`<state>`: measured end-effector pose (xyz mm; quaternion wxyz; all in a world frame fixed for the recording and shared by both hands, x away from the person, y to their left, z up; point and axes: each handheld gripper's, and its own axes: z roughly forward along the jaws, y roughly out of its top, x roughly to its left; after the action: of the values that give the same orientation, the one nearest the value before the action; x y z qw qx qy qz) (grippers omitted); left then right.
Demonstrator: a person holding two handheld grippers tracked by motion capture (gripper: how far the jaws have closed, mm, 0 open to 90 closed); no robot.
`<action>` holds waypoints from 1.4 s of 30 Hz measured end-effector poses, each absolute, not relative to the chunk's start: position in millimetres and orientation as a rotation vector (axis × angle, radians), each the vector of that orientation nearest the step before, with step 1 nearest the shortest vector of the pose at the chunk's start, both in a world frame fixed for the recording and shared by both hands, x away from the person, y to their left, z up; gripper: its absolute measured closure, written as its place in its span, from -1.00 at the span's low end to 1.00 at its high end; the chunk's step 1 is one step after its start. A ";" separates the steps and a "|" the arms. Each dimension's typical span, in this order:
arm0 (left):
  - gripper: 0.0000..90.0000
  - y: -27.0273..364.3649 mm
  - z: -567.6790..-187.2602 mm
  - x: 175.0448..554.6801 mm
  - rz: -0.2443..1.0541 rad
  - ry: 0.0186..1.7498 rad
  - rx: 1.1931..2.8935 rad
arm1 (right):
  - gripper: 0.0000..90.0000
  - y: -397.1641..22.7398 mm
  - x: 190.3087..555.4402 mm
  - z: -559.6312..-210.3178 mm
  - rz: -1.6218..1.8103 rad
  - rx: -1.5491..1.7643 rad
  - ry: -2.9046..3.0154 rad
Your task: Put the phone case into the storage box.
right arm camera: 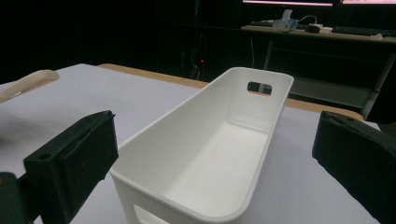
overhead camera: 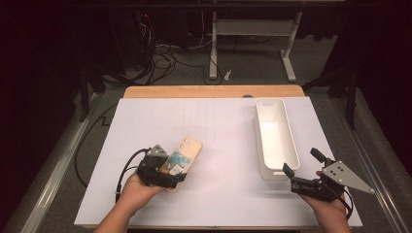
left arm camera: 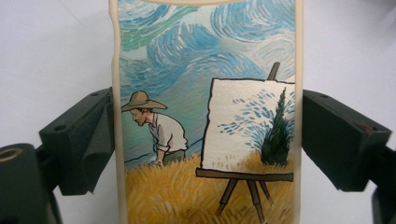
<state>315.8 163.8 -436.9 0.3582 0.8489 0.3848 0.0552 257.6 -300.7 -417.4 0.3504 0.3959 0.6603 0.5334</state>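
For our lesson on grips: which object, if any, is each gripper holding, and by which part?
The left gripper clamps the painted phone case across its two long side edges. The right gripper holds nothing; its fingers stand open before the white bin.

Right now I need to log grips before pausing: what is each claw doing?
Left claw: closed on the cream-edged phone case with a painted field scene.
Right claw: open, holding nothing, at the near end of the long white plastic bin.

case [left arm camera: 205, 116]: top and bottom cut off by left gripper view's edges | case near end hidden under left tool [overhead camera: 163, 171] in high view | bin [right arm camera: 205, 158]: near end cut off in right gripper view
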 end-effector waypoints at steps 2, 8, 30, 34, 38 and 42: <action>-0.75 166.9 -439.1 312.0 0.162 0.988 2.149 | -0.99 -300.5 257.7 -417.5 1.382 1.024 1.711; -0.75 168.2 -445.0 300.1 0.228 0.964 2.080 | -0.99 -302.1 257.8 -417.4 1.383 1.023 1.706; -0.75 171.6 -453.7 290.5 0.265 0.899 1.973 | -0.98 -301.5 256.5 -416.7 1.379 1.024 1.708; -0.75 172.4 -453.0 290.8 0.249 0.871 1.956 | -0.99 -301.7 256.3 -416.5 1.383 1.028 1.704; -0.76 172.4 -451.9 289.6 0.269 0.863 1.937 | -0.99 -301.3 256.3 -416.3 1.384 1.028 1.704; -0.76 172.2 -451.2 288.7 0.273 0.845 1.911 | -0.99 -301.4 256.3 -416.3 1.383 1.025 1.706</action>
<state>288.7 172.2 -451.2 0.4943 0.7884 0.3485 0.1124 256.3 -301.4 -416.3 0.3515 0.3958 0.6589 0.5344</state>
